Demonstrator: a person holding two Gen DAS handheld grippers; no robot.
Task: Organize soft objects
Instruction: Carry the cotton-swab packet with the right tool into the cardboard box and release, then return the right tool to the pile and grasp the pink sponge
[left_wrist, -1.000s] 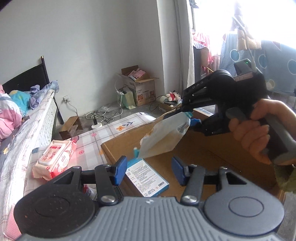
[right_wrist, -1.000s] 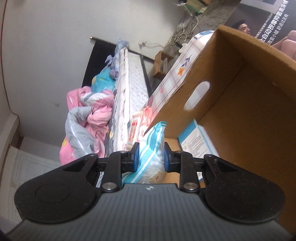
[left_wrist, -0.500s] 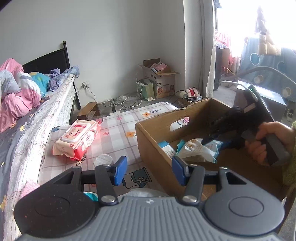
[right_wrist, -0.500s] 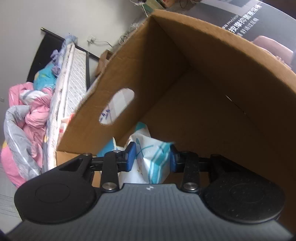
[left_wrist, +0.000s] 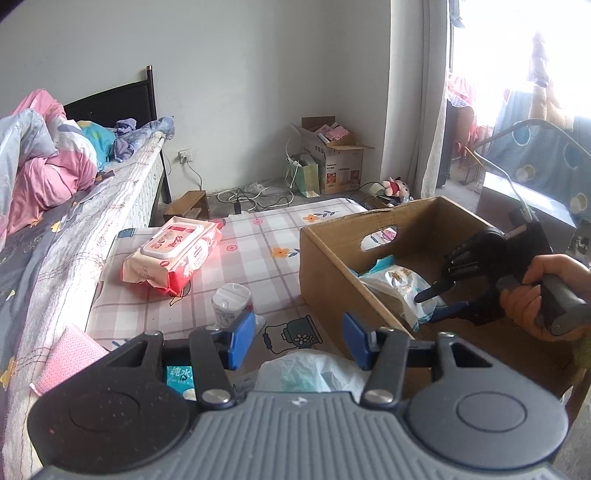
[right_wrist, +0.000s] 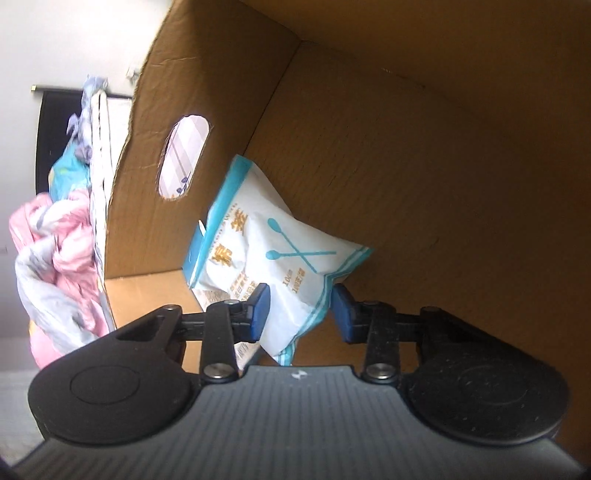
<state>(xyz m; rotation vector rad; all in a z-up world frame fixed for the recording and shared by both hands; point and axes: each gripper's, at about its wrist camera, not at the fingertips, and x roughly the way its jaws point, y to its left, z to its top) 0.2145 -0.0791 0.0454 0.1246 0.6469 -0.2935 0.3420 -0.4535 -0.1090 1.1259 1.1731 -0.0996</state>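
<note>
- The right gripper (right_wrist: 300, 308) reaches down into the open brown cardboard box (left_wrist: 325, 273); its jaws have just been closing, yet the blue pads stand clear of the white-and-teal cotton-swab packet (right_wrist: 273, 254) lying between them on the box floor.
- The left gripper (left_wrist: 298, 341) hovers open, holding nothing, over the checked floral tabletop (left_wrist: 258, 254).
- A pink-and-red wet-wipe pack (left_wrist: 173, 254) lies near the bed (left_wrist: 55, 236).
- A small clear cup (left_wrist: 231, 302) stands between the pack and the box.
</note>
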